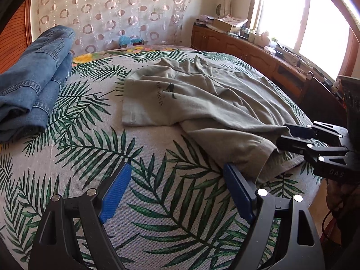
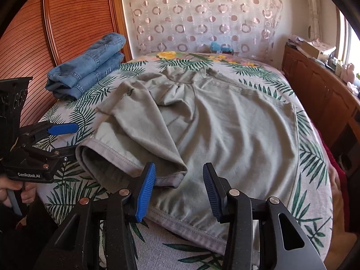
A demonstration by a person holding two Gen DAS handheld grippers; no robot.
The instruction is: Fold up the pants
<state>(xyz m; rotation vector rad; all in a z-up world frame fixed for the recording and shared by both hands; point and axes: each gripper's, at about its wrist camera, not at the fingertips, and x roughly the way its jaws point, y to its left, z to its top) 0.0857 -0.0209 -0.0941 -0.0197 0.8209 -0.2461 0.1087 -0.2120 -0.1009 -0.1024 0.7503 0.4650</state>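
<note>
Left gripper (image 1: 177, 191) jaws wide, empty; right gripper (image 2: 178, 191) part-open (nothing gripped) over grey pants (image 2: 225, 130) hem directly ahead.

The bed (image 1: 94, 135) wears a pale grey cover printed with green palm fronds and yellow flowers at its far end. The garment (image 2: 225, 123) is plain sage green. The folded jeans (image 1: 33, 78) are faded blue denim. The curtain (image 2: 202, 11) shows pinkish rings.
</note>
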